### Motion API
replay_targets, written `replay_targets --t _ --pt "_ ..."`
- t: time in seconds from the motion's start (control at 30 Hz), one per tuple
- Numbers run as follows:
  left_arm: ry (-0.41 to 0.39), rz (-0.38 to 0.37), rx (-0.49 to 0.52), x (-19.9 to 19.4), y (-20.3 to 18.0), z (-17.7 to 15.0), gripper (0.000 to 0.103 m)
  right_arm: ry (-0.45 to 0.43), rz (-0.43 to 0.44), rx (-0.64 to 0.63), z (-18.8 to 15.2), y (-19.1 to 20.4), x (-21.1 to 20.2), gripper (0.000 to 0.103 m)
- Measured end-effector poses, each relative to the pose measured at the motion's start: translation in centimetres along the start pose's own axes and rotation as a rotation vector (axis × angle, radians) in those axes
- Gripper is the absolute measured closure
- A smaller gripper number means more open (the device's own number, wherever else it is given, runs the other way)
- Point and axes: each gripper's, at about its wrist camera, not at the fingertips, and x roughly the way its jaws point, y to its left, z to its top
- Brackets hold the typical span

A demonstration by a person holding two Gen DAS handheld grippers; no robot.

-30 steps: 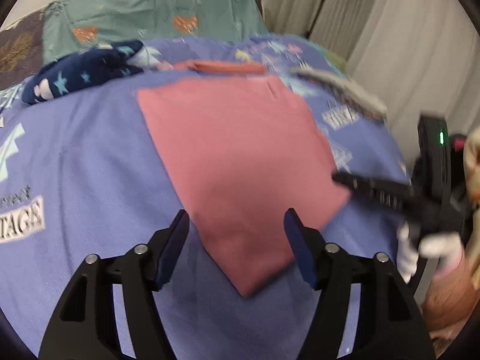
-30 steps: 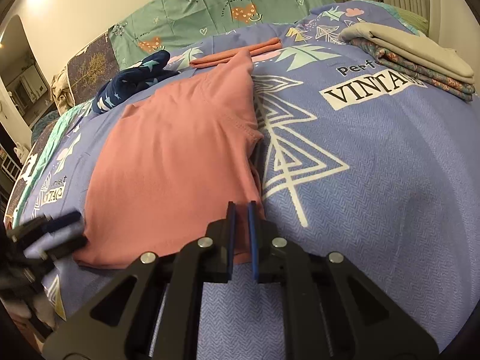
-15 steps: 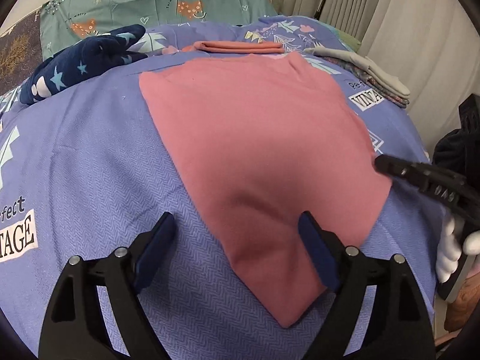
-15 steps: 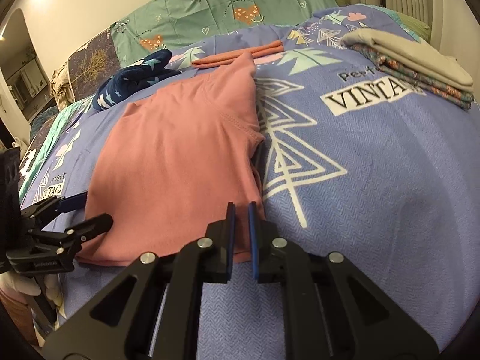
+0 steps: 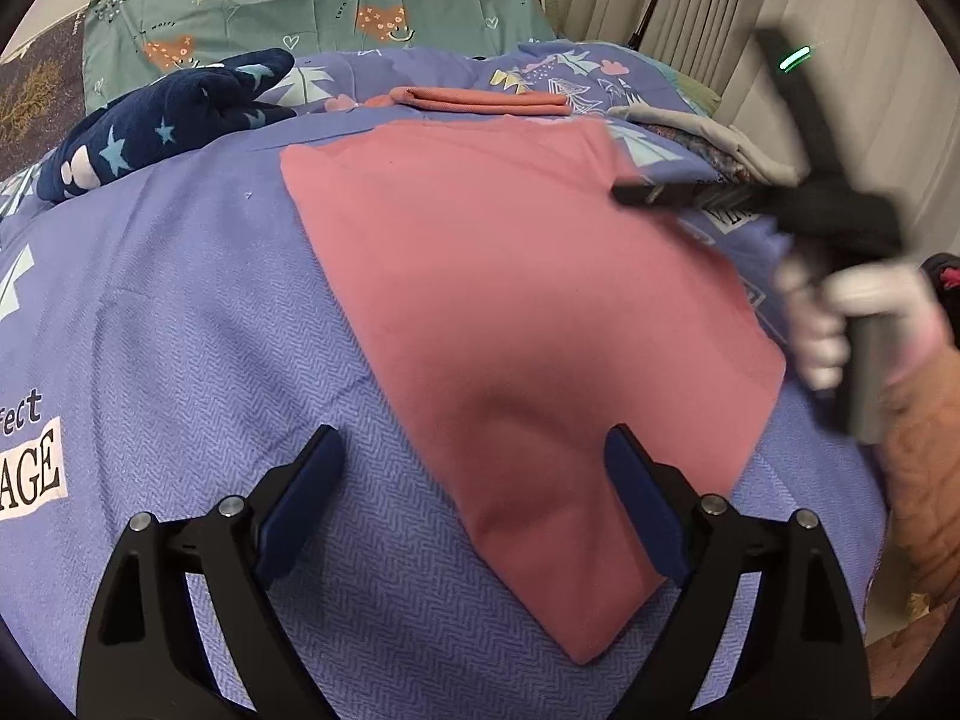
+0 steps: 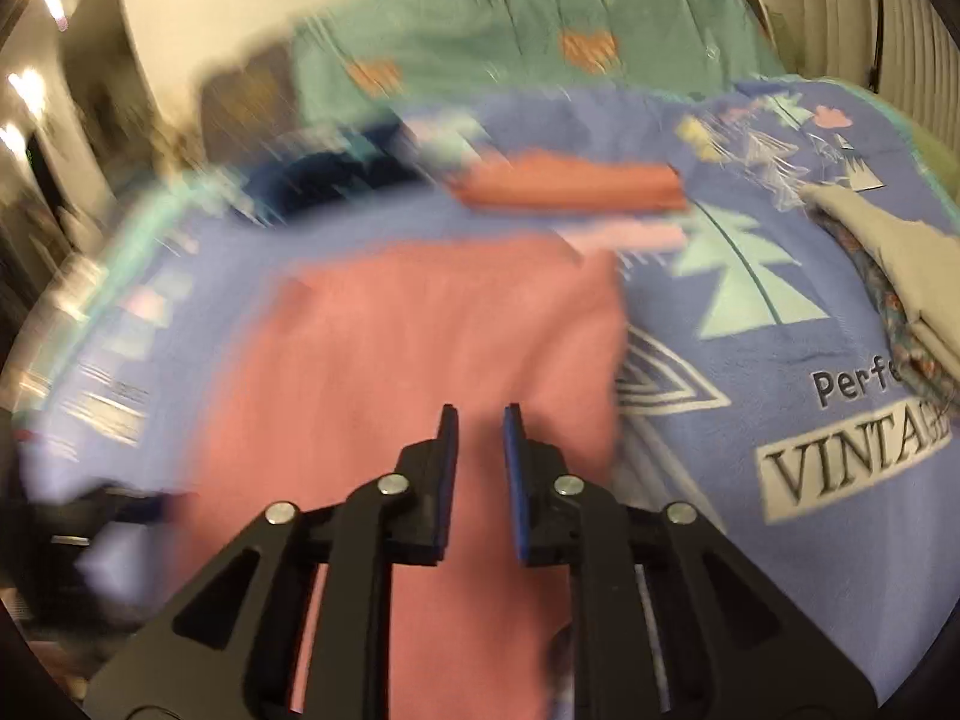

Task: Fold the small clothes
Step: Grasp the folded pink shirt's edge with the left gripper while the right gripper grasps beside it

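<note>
**Pink garment laid flat, both grippers free above it**

Jaws on the left gripper (image 5: 474, 504) stand wide apart, straddling the near corner of the pink garment (image 5: 510, 312) without touching it. The right gripper (image 6: 480, 450) shows a narrow gap between its fingers, holding nothing, poised over the garment's near half.

The garment lies spread on the blue bedspread (image 5: 180, 312), partly folded by the look of its straight edges. The step in hand seems to be taking hold for another fold; that calls for each gripper to drop onto an edge and close.

Beyond lie a folded pink piece (image 5: 486, 101), a navy star-patterned item (image 5: 162, 126) and a grey folded stack (image 6: 900, 252). The left view alone shows the right gripper's handle and gloved hand; the right view is motion-blurred.
</note>
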Motion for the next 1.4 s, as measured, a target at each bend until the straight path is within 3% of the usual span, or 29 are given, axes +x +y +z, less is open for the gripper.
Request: replay_targets --t 0.03,0.1,0.17,0.27,0.37,0.47,0.5,0.53,0.57,0.63,0.83,0.9,1.0,1.03,1.23,1.4 --pt "-0.004 -0.001 -0.013 -0.2 0.2 0.1 0.015 0.014 -0.027 0.013 -0.2 -0.3 1.0 0.088" --pt "-0.011 0.010 -0.049 -0.7 1.0 0.5 0.028 -0.002 0.009 0.058 -0.1 -1.0 0.7 0.088" --pt "-0.033 0.043 -0.055 -1.3 2.1 1.9 0.050 -0.026 0.026 0.058 0.3 -1.0 -0.7 0.087" --pt "-0.091 0.090 -0.050 -1.7 3.3 5.2 0.056 -0.065 0.082 0.041 1.3 -0.8 -2.5 0.087" --pt "-0.137 0.078 -0.042 -1.2 3.4 7.8 0.057 -0.086 0.100 0.022 2.6 0.1 -2.8 0.087" --pt "-0.110 0.064 -0.022 1.5 2.9 9.3 0.056 -0.084 0.147 0.005 4.3 1.6 -1.7 0.087" --pt "-0.087 0.114 -0.007 2.7 2.9 9.3 0.056 -0.068 0.160 0.004 4.7 2.0 -1.1 0.084" --pt "-0.037 0.205 0.016 4.8 3.4 8.7 0.048 -0.038 0.157 0.005 5.0 2.3 0.2 0.082" --pt "-0.030 0.206 -0.006 5.8 4.3 8.2 0.040 0.005 0.122 0.009 5.1 2.4 1.9 0.080" --pt "-0.044 0.125 -0.113 4.8 6.3 8.1 0.040 0.048 0.056 0.008 4.5 2.1 4.8 0.085" --pt "-0.065 0.149 -0.127 3.4 6.4 7.3 0.035 -0.011 0.078 -0.001 3.9 1.7 2.6 0.080" --pt "-0.067 0.089 -0.157 2.8 6.5 6.8 0.034 -0.041 0.078 0.017 3.6 0.9 0.9 0.065" --pt "-0.056 -0.122 -0.222 2.6 6.7 6.0 0.034 -0.084 0.066 0.050 3.0 -1.5 -1.8 0.057" --pt "-0.054 -0.142 -0.219 2.5 6.5 5.8 0.034 -0.074 0.071 0.075 2.6 -2.7 -2.4 0.056" --pt "-0.027 -0.158 -0.192 2.4 4.8 5.0 0.026 0.061 0.210 0.176 -0.5 -6.0 -2.2 0.055" --pt "-0.013 -0.159 -0.164 3.0 4.2 5.5 0.020 0.096 0.323 0.207 -1.4 -6.4 -1.3 0.049"
